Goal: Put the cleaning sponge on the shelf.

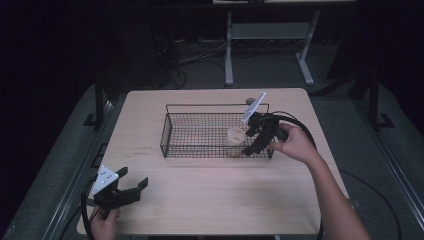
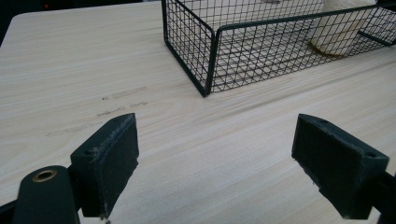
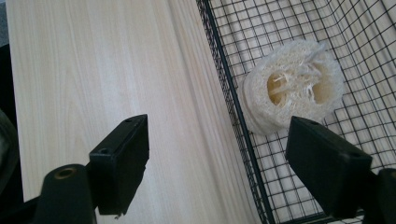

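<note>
- The right gripper point(image 3: 217, 163) is held wide open and empty, straddling the basket point(image 1: 172, 125) wall – that wire may be snagged.
- The loofah point(image 3: 292, 86) is seen at the basket's right end.
- The left gripper point(image 2: 217, 163) is parked open and empty near the table point(image 1: 210, 200)'s front-left corner.

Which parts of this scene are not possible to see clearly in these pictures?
- Loofah: left gripper view, its top is cut off by the upper edge and the wire basket mesh screens the rest.
- Small round object behind the basket: high view, too small to identify, partly hidden by the right gripper plate.
- Faint marks on the table: high view, too small to read.
- Left gripper: high view, the hand is cut off by the bottom edge.
</note>
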The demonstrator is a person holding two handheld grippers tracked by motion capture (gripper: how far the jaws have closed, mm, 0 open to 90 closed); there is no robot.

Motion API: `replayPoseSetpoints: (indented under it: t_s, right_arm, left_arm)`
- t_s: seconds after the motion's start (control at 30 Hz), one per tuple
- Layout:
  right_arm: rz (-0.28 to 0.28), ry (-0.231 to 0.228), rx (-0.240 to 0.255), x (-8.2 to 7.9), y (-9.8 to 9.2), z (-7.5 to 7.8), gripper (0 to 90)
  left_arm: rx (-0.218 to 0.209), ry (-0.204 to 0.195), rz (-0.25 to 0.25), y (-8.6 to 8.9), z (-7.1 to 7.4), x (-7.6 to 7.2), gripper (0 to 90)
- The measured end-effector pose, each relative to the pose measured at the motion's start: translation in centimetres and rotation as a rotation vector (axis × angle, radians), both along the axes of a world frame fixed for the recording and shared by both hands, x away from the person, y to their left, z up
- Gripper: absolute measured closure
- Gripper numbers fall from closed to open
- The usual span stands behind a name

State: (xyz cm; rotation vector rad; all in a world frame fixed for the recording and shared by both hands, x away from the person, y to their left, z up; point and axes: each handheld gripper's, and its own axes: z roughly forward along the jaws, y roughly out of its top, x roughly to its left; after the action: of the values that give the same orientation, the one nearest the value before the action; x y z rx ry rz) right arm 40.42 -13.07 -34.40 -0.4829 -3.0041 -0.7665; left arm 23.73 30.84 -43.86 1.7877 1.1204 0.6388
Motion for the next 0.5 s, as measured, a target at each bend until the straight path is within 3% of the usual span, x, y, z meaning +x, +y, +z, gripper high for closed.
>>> replayPoseSetpoints:
  t_s: [0.5]
  right_arm:
    - [0.014,-0.003,0.007,-1.3,-0.3,-0.7,21.0]
  left_arm:
    - [0.004,-0.001,-0.001,0.0,0.0,0.0,13.9]
